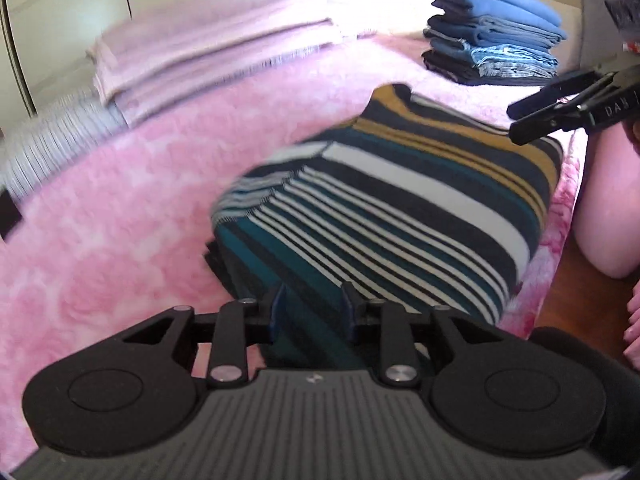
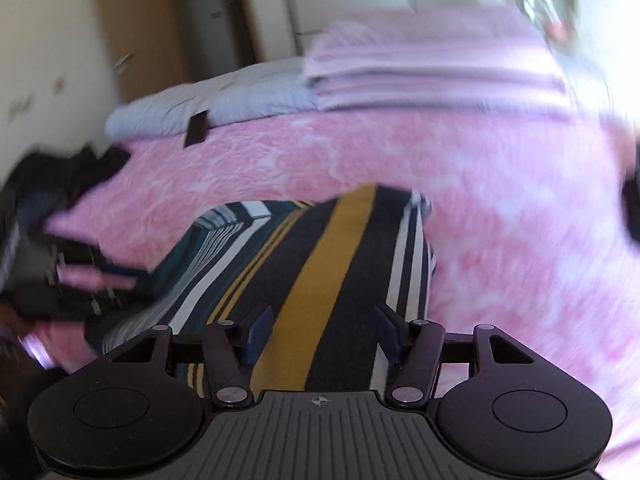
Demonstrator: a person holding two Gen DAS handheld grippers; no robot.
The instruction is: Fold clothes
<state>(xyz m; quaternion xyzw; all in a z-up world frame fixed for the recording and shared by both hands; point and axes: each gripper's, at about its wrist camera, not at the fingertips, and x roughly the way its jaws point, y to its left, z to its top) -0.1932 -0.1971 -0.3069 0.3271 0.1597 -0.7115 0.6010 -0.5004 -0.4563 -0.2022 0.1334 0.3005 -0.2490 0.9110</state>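
A folded striped garment [image 1: 384, 200] in teal, white, dark and mustard bands lies on the pink bedspread [image 1: 120, 220]. My left gripper [image 1: 314, 308] is open just above its near teal edge, holding nothing. My right gripper [image 2: 322, 332] is open over the mustard and dark end of the same garment [image 2: 320, 264], holding nothing. The right gripper also shows in the left wrist view [image 1: 560, 112] at the garment's far right end. The left gripper shows blurred in the right wrist view [image 2: 80, 276] at the garment's left end.
A stack of folded blue jeans [image 1: 492, 40] stands at the far right of the bed. Folded pale pink blankets [image 1: 216, 48] lie at the head of the bed. A dark heap of clothes [image 2: 60, 176] sits at the left bed edge. Wooden floor [image 1: 576, 280] runs along the right side.
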